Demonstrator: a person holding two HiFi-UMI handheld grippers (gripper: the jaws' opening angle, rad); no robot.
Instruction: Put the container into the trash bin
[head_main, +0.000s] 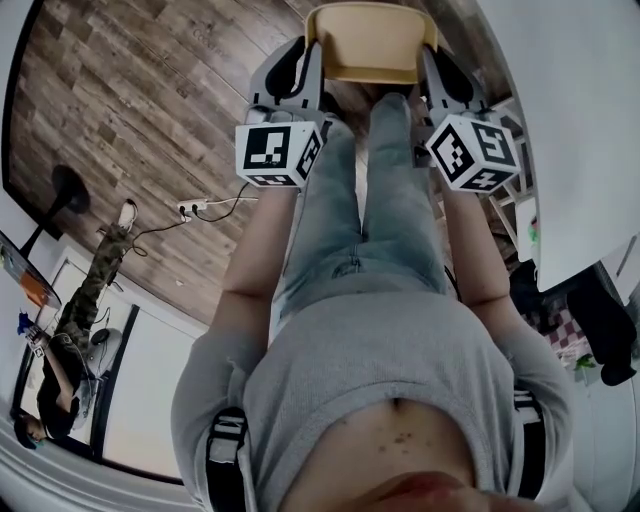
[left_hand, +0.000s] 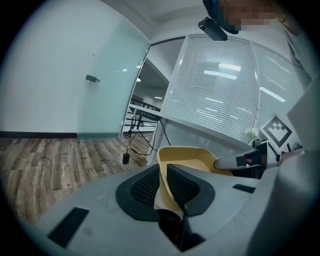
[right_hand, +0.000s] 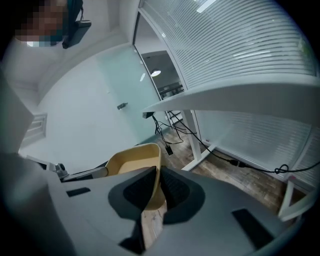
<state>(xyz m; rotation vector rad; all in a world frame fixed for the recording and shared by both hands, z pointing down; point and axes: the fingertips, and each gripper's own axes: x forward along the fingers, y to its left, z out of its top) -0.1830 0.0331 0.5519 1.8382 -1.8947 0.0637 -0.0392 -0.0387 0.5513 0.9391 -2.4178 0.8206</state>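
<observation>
The yellow container (head_main: 370, 45) is held in the air above the wooden floor (head_main: 150, 100), open side up, just past the person's knees, carried between 2 tools. The left tool (head_main: 312, 62) is clamped on the container's left wall, with its dark pads (left_hand: 145, 186) pinching the rim from both sides. The right tool (head_main: 432, 62) grips the opposite wall in the same way. Beneath them are the person's legs (head_main: 370, 210) in jeans. A power strip (head_main: 195, 207) with its cable lies on the boards to the left, and another person (head_main: 80, 310) is near the picture's edge.
</observation>
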